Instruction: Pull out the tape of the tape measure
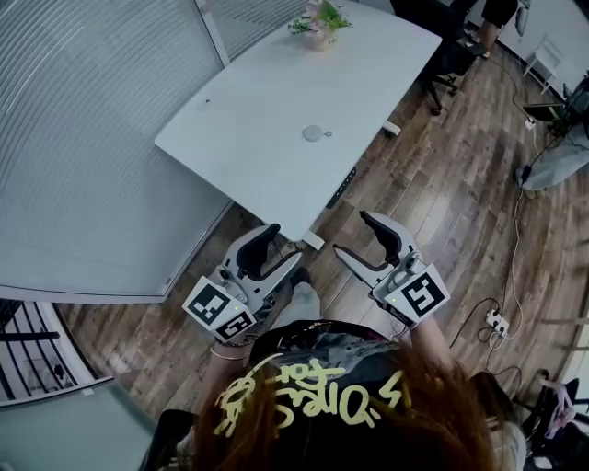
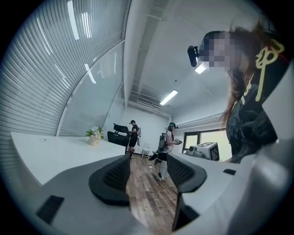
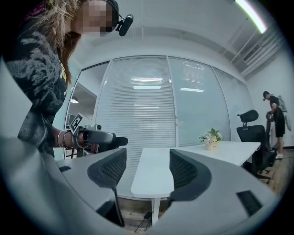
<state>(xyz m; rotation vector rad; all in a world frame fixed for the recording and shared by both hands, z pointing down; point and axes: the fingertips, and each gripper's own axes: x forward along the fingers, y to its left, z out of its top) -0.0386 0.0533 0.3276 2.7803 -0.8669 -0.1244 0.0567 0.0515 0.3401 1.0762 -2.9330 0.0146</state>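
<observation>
White table (image 1: 258, 110), disc (image 1: 313, 133) possibly tape measure

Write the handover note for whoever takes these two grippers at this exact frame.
Left gripper: fingers apart, nothing between them, held in the air short of the white table.
Right gripper: the same, open and empty.
Things: a small round grey object, probably the tape measure, lies on the white table ahead of both grippers. A flower pot stands at the far end.
Done: nothing; no tape is out.
Left: step closer, hold the case with one gripper, and likely draw the tape with the other.
</observation>
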